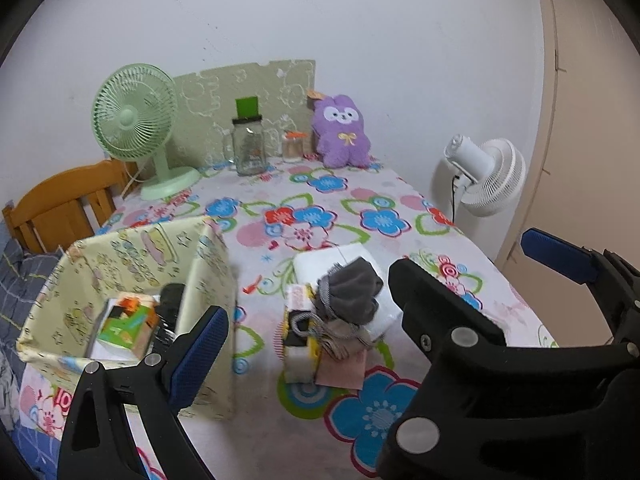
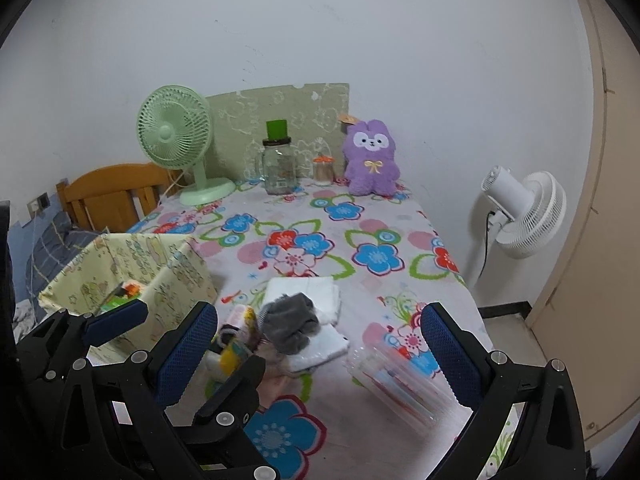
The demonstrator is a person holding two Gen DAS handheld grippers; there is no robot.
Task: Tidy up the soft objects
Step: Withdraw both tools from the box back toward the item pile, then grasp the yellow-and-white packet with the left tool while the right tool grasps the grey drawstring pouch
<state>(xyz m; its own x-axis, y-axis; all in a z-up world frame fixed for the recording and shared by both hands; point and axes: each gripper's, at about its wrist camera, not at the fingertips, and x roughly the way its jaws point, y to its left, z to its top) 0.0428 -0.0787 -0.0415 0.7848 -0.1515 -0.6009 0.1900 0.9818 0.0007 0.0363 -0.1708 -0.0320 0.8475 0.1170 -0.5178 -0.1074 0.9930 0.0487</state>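
Observation:
A pile of soft things lies mid-table: grey socks [image 1: 352, 292] [image 2: 290, 322] on a folded white cloth [image 1: 340, 260] [image 2: 316, 292], with a yellow-and-white packet [image 1: 298, 332] [image 2: 236, 340] and a pink cloth [image 1: 342, 370] beside them. A pale yellow patterned fabric box [image 1: 132, 264] [image 2: 132, 268] stands to the left and holds a green-orange carton [image 1: 128, 324]. A purple plush bunny [image 1: 344, 132] [image 2: 372, 158] sits at the far edge. My left gripper [image 1: 392, 312] is open, its fingers either side of the pile's near end. My right gripper [image 2: 320, 352] is open, just before the pile.
A clear plastic case [image 2: 396, 380] lies on the flowered tablecloth [image 1: 320, 216] near my right finger. At the back stand a green desk fan [image 1: 136, 128], a glass jar [image 1: 250, 148] and a small jar [image 1: 293, 146]. A white floor fan [image 2: 524, 216] stands right of the table, a wooden chair [image 1: 64, 200] to the left.

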